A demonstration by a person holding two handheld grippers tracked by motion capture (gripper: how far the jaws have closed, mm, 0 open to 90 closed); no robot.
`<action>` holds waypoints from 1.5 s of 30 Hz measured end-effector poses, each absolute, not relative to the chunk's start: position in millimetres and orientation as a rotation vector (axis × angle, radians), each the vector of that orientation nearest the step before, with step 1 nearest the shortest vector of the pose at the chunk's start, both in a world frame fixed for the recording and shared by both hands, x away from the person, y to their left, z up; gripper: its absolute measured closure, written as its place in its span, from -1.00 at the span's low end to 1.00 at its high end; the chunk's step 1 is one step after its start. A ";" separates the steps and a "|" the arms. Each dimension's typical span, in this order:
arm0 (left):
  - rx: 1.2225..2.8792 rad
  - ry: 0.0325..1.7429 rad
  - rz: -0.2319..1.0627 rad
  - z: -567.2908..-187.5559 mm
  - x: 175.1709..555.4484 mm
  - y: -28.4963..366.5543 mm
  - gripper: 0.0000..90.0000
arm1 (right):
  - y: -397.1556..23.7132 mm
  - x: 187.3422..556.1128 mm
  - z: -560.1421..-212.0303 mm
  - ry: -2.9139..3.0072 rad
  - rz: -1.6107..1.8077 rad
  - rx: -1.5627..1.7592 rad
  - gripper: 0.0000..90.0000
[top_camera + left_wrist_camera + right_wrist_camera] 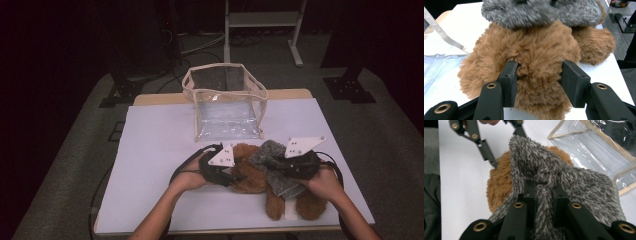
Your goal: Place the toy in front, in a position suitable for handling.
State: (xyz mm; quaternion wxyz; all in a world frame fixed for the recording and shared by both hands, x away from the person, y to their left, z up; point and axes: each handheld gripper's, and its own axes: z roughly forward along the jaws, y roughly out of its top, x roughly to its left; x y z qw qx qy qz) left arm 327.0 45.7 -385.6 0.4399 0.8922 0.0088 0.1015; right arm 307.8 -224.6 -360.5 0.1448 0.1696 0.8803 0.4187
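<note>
A brown plush bear (pixel 250 175) lies on the white table near its front edge, partly covered by a grey fuzzy cloth (pixel 267 152). My left gripper (pixel 235 175) comes in from the left. Its jaws are pressed into the bear's brown fur (pixel 539 50) on both sides. My right gripper (pixel 280 167) comes in from the right and is shut on a fold of the grey cloth (pixel 541 165), which bunches between its jaws (pixel 544 187). In the right gripper view the brown fur (pixel 499 185) shows under the cloth, with one of the left gripper's fingers (pixel 485 148) against it.
A clear plastic bag (pixel 225 100) with cream trim stands open at the back of the table (pixel 160 150), just beyond the bear. Its wall appears in the gripper views (pixel 436 65) (pixel 594 147). A metal stand's legs (pixel 262 30) are on the floor behind.
</note>
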 end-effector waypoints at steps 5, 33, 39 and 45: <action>2.195 0.063 0.275 -386.1 332.4 40.7 0.13 | -214.5 296.7 -354.2 2.524 1.237 0.419 0.72; 2.177 0.064 0.199 -405.7 323.5 46.4 0.07 | -176.1 302.2 -357.9 2.554 1.265 0.349 0.72; 2.174 0.051 0.201 -405.9 319.9 42.7 0.07 | -188.5 310.6 -351.3 2.550 1.262 0.432 0.72; 2.174 0.041 0.205 -405.9 319.3 44.8 0.07 | -185.5 323.3 -351.3 2.580 1.262 0.454 0.72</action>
